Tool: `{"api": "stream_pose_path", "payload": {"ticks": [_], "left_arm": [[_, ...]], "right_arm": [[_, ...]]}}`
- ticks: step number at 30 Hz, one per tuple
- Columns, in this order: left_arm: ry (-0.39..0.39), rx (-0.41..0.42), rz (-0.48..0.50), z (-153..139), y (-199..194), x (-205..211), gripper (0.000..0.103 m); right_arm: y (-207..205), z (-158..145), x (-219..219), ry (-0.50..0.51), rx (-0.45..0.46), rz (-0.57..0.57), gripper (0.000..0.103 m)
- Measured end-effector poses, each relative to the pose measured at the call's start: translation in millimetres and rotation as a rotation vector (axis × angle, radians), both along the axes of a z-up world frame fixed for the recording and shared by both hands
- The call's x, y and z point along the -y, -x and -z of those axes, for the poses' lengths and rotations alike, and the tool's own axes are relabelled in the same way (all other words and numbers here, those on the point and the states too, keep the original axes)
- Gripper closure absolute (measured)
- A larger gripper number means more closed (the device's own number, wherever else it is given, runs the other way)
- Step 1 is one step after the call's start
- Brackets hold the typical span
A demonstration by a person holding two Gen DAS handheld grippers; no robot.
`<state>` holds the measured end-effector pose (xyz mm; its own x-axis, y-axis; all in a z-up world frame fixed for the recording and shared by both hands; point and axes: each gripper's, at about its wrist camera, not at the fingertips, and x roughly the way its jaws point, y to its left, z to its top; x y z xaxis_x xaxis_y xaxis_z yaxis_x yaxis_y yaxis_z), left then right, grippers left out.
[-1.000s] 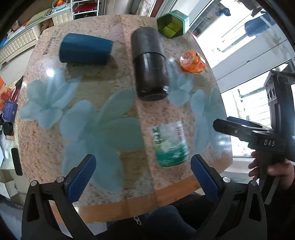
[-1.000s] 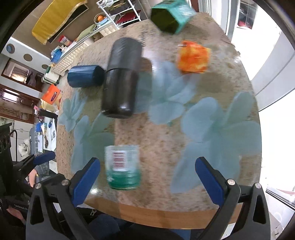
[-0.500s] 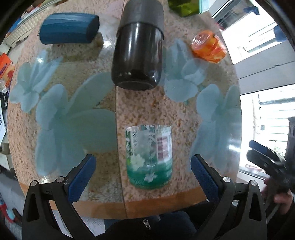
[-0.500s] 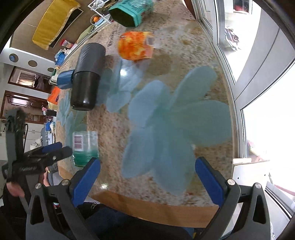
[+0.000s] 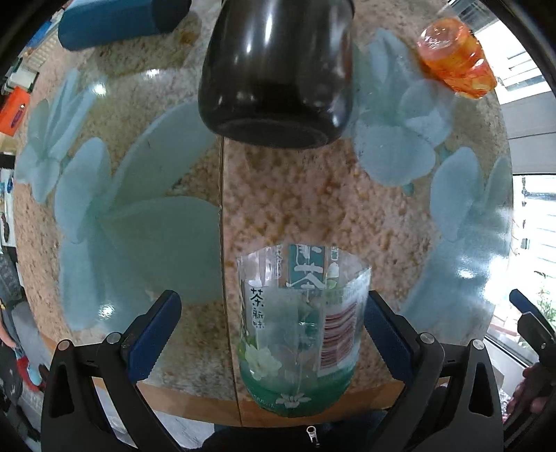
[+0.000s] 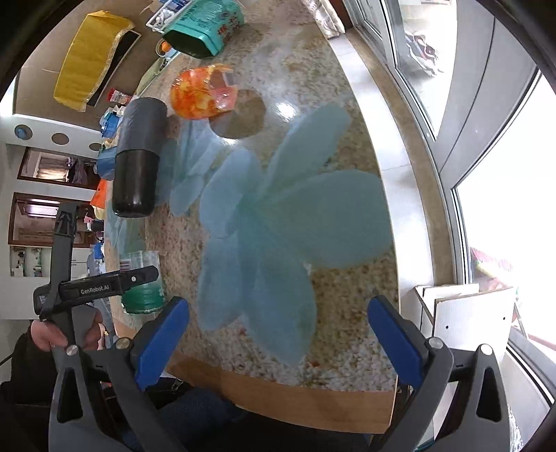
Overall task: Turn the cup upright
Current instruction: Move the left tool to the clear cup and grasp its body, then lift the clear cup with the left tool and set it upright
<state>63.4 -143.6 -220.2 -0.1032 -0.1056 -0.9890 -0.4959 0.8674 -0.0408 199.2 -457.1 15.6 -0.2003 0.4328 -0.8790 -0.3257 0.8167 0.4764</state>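
Observation:
A clear plastic cup (image 5: pixel 299 330) with a green base and a printed tea label lies on its side near the table's front edge, its open mouth facing away from me. My left gripper (image 5: pixel 272 333) is open, with its blue pads on either side of the cup; the right pad (image 5: pixel 385 333) is close to the cup's wall and the left pad (image 5: pixel 153 335) stands apart. In the right wrist view the cup (image 6: pixel 142 278) shows partly behind the left gripper's body. My right gripper (image 6: pixel 278 337) is open and empty over the table's front right.
A large black tumbler (image 5: pixel 278 69) lies on its side just beyond the cup. A blue cup (image 5: pixel 118 21) lies at the back left, an orange cup (image 5: pixel 455 66) at the back right. A teal tin (image 6: pixel 205 27) lies further back. The table's wooden front edge (image 6: pixel 295 396) is close.
My left gripper has moved forward and down, so the clear cup now lies between its pads. My right gripper has swung off to the right, away from the cup.

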Motion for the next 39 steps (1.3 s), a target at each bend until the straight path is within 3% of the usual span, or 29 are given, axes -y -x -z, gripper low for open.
{"api": "stream_pose_path", "payload": {"ticks": [3, 7, 15, 21, 26, 30, 39], "left_arm": [[0.041, -0.001, -0.025, 9, 4, -7, 0.024], [0.055, 0.034, -0.041, 6, 1, -13, 0.036], [0.059, 0.056, -0.027, -1, 4, -2, 0.04], [0.041, 0.136, -0.047, -31, 12, -17, 0.04], [-0.012, 0.252, -0.085, -67, 27, -36, 0.04], [-0.031, 0.398, -0.135, -89, 42, -54, 0.04], [-0.274, 0.749, -0.135, -114, 63, -46, 0.039]], "right_arm": [[0, 1, 2, -0.008, -0.003, 0.003, 0.0], [0, -4, 1, -0.044, 0.005, -0.002, 0.0], [-4, -7, 3, -0.055, 0.015, 0.011, 0.0], [-6, -9, 1, -0.051, 0.023, 0.007, 0.0], [-5, -10, -8, -0.039, 0.036, -0.023, 0.0], [0, -11, -20, -0.029, 0.05, -0.067, 0.0], [14, -11, -43, 0.009, 0.091, -0.179, 0.0]]}}
